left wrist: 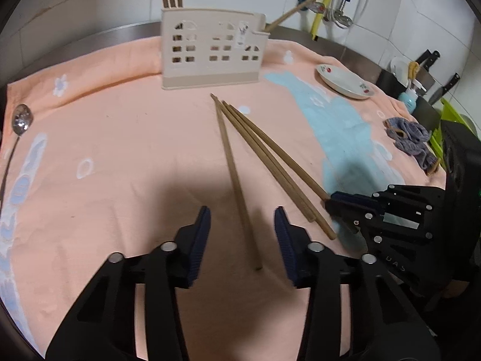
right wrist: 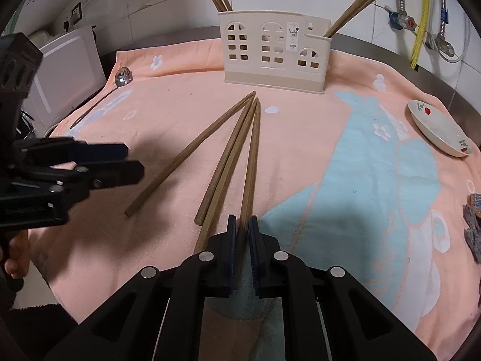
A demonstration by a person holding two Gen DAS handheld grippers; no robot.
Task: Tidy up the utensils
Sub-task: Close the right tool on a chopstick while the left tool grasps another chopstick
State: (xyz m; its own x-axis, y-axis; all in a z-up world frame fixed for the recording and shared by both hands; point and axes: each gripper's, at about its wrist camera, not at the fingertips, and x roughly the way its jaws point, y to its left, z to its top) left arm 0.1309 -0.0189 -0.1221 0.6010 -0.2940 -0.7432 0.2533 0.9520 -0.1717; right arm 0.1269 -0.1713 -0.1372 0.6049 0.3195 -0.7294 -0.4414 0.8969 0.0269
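With the right tool [right wrist: 241,221] clamped on one chopstick [right wrist: 252,162] and the left tool [left wrist: 242,219] apart, neighbouring chopsticks [right wrist: 222,168] could be dragged askew.

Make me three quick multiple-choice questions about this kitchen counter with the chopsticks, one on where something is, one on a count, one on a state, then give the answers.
1. Where does the metal spoon lie?
A. On the peach towel's left edge
B. In the holder
C. On the plate

2. How many brown wooden chopsticks lie loose on the towel?
A. Two
B. Four
C. Six

3. How is the right gripper?
A. Wide open
B. Shut on a chopstick
C. Holding the spoon

Answers:
1 A, the spoon rests at the towel's left edge, far from the beige plastic utensil holder and the white floral plate.
2 B, four sticks fan out before the holder.
3 B, its pads pinch the rightmost stick's near end.
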